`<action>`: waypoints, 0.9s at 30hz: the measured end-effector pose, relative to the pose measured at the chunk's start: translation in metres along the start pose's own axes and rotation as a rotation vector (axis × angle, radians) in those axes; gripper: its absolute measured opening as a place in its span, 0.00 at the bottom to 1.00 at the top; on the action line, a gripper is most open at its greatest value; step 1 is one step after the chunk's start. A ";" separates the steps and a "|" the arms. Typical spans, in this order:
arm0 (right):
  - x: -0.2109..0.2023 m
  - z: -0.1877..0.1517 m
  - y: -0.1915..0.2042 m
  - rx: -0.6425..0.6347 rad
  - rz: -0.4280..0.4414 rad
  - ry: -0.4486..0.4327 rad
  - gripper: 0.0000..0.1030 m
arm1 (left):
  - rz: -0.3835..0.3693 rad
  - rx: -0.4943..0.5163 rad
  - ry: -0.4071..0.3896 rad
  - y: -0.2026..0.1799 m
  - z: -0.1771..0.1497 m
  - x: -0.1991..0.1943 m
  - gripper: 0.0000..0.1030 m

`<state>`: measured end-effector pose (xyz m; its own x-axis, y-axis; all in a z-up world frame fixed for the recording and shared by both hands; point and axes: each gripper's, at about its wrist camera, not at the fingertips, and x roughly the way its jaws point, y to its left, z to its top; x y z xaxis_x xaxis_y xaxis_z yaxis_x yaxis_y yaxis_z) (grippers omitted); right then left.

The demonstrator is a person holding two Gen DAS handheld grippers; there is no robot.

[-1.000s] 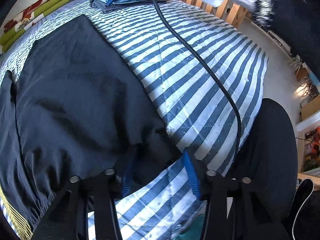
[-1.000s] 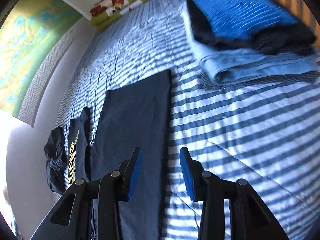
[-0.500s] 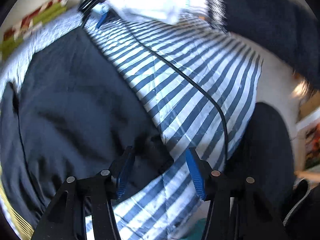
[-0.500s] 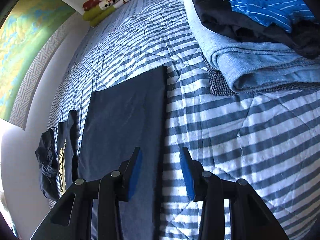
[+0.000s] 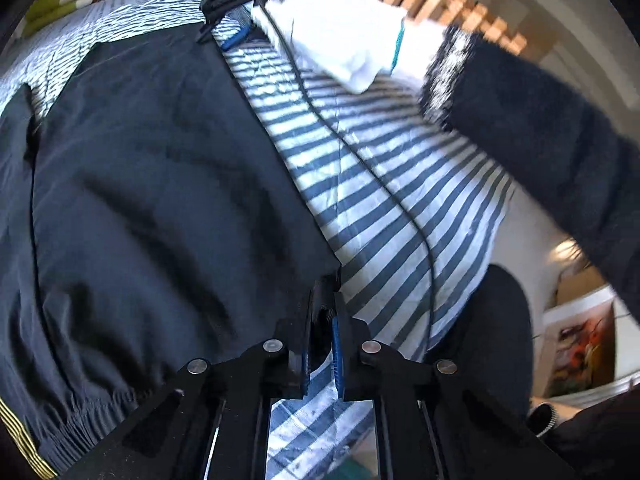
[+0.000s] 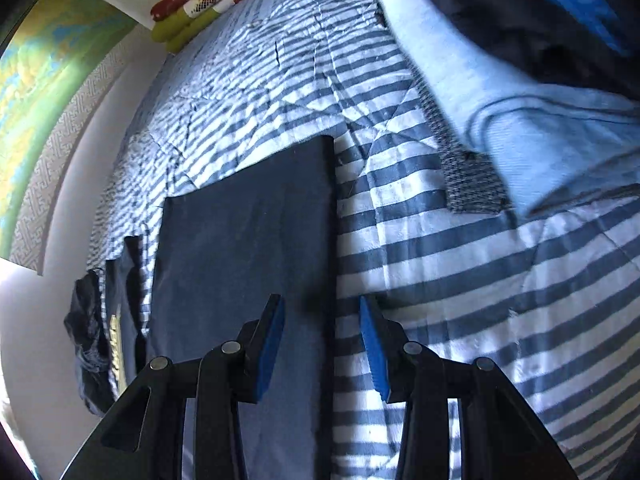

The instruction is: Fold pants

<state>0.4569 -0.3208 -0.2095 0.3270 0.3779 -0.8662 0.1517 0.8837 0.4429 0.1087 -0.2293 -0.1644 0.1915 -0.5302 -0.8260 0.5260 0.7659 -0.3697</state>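
Here the dark pants (image 5: 160,184) lie flat on a bed with a blue and white striped cover (image 5: 384,216). The left gripper (image 5: 322,320) is at the near corner of the pants, by the bed's edge. Its jaws have just been closing, and now they are pressed nearly together with a bit of the dark cloth pinched between the tips. The stretchy waistband is bunched at the lower left of that view, with yellow stripes at its end.

In the right wrist view the pants (image 6: 248,240) show as a long dark strip with a straight right edge. The right gripper (image 6: 322,344) hangs just over that edge. Its jaws are spread apart, one blue pad over the pants and the other over the cover. Nothing is between them but the cloth below, and they do not pinch it.

In the left view a hand (image 5: 340,28) in a white glove holds the right gripper at the top, with a fuzzy black sleeve (image 5: 532,128) behind it. A thin black cord (image 5: 360,152) runs down across the stripes.

A stack of folded clothes (image 6: 520,92) sits on the bed to the right of the pants. Green rolled pillows (image 6: 208,4) lie at the far end by the wall.
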 end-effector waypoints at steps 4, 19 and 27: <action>0.005 0.001 0.016 -0.046 -0.110 -0.015 0.04 | -0.061 -0.065 -0.041 0.013 -0.003 -0.017 0.07; -0.023 0.010 0.204 -0.181 -0.111 -0.183 0.02 | -0.090 -0.405 -0.343 0.142 -0.072 -0.129 0.07; 0.056 -0.019 0.356 -0.381 -0.134 -0.129 0.02 | -0.042 -0.617 -0.455 0.211 -0.149 -0.174 0.07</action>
<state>0.5117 0.0203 -0.1050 0.4456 0.2360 -0.8635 -0.1470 0.9708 0.1895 0.0631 0.0786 -0.1617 0.5744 -0.5580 -0.5989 0.0081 0.7355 -0.6775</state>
